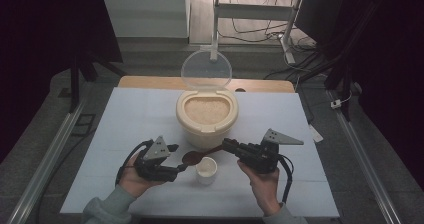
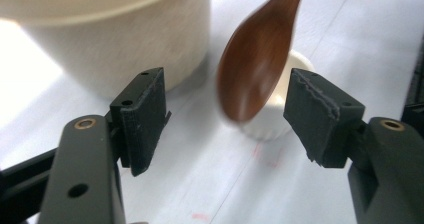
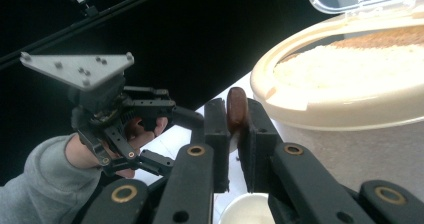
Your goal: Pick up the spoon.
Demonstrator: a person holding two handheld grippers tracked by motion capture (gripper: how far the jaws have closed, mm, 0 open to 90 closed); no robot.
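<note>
the right tongs [image 1: 231,145] are clamped on the wooden spoon [image 1: 191,157], its empty bowl held above the counter [image 1: 130,119] between the rice tub [image 1: 207,115] and the small cup [image 1: 206,170], the left tongs [image 1: 179,158] apart, so scooping and filling remain.

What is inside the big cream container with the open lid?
The cream container holds pale rice, nearly up to its rim. Whatever lies under the rice surface is covered. Its clear lid stands up behind.
</note>
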